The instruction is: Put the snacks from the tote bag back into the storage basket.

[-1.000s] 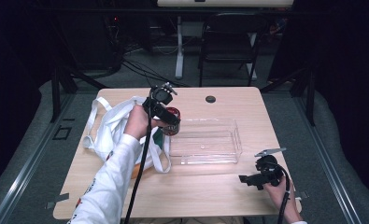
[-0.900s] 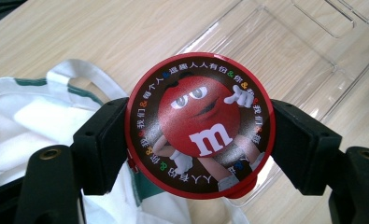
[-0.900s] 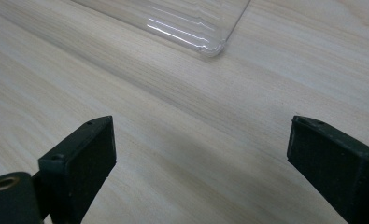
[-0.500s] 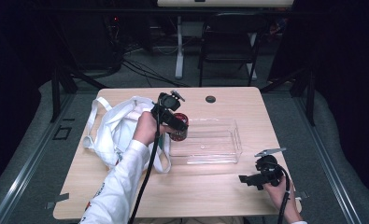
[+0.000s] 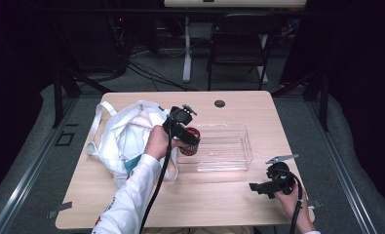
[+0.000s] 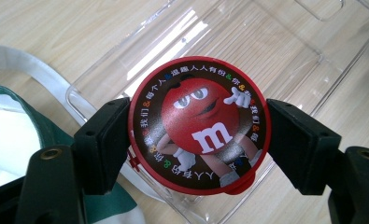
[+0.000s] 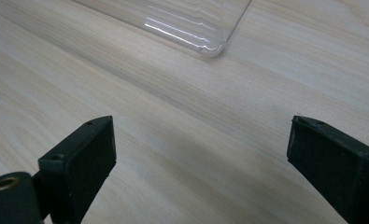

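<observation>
In the high view, the left hand-held gripper (image 5: 189, 140) sits just left of the frame's centre, clamped on a round red candy tin (image 5: 189, 142) at the left end of a clear plastic tray (image 5: 239, 151). The left gripper view looks straight down on that tin (image 6: 199, 131): its two black jaws press against the tin's left and right edges, and the lid, with a red cartoon candy figure, a white "m" and a ring of small characters round the rim, faces the camera. Beneath the tin lies the near left corner of the clear tray (image 6: 285, 42), with the pale wooden tabletop (image 6: 56, 28) showing through and around it; whether the tin already rests on the tray floor cannot be told. A white cloth tote bag (image 5: 126, 136) with a green inner edge lies crumpled left of centre in the high view, just beside the tray's left end, and its strap and green edge (image 6: 14, 93) fill the lower left of the left gripper view. The right hand-held gripper (image 5: 265, 186) is in the lower right of the high view, low over the tabletop (image 5: 214, 200) and well apart from the tray's near right corner. In the right gripper view its jaws stand wide apart with only bare wood between them, and a rounded corner of the tray (image 7: 205, 44) shows at the upper centre of the frame. A small dark round grommet (image 5: 220, 103) sits near the tabletop's far edge.
</observation>
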A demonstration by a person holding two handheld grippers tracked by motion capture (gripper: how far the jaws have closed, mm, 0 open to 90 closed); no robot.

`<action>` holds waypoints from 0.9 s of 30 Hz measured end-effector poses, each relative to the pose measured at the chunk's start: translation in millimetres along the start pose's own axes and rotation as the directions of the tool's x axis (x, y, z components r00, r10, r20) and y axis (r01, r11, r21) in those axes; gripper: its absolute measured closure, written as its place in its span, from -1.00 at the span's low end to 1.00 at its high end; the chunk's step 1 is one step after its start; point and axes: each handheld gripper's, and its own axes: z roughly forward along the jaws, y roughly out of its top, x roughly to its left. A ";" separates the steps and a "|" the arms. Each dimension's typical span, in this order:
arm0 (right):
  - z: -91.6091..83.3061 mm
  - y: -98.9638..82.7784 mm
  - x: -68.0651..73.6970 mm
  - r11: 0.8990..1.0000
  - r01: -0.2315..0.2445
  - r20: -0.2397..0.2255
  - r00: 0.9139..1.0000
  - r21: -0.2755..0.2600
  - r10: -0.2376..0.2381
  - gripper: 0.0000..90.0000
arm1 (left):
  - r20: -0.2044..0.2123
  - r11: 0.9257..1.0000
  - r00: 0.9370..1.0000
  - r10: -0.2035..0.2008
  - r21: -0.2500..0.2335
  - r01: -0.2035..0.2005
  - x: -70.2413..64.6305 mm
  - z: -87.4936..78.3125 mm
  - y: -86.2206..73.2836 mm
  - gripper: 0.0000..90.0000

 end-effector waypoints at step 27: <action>0.4 0.1 0.0 1.000 0.000 -0.001 1.000 0.001 0.000 -0.83 | 0.010 0.995 1.000 -0.016 0.100 0.015 -3.1 40.0 -24.5 -0.40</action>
